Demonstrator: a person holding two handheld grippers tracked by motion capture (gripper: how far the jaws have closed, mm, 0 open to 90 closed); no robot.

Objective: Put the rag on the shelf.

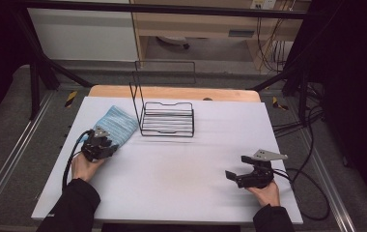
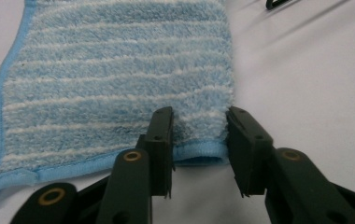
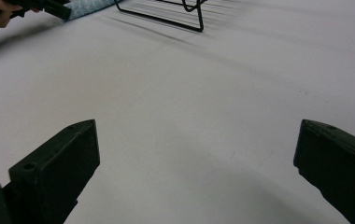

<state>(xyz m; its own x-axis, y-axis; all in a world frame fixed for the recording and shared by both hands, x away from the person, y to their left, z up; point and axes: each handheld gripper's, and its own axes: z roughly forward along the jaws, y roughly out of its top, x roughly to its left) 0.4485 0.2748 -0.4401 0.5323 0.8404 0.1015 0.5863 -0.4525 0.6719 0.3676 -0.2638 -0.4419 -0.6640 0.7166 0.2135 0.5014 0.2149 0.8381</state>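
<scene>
A blue and white striped towel (image 1: 119, 123) lies flat on the white table top (image 1: 181, 179), at the left, beside a black wire rack (image 1: 167, 121). My left gripper (image 1: 105, 140) is at the towel's near corner. In the left gripper view the towel (image 2: 115, 79) spreads ahead, and my left gripper (image 2: 199, 121) has its jaws on either side of the corner; the hem puckers up between the pads. My right gripper (image 1: 236, 166) rests low over bare table at the right, and in its own view my right gripper (image 3: 196, 154) stands wide open with nothing between the jaws.
The wire rack (image 3: 185, 9) stands at the table's far middle with its tall handle frame up. The table's far wooden edge (image 1: 172, 92) shows behind it. Cables (image 1: 312, 188) trail off the right side. Black frame bars (image 1: 36, 82) stand at both far corners.
</scene>
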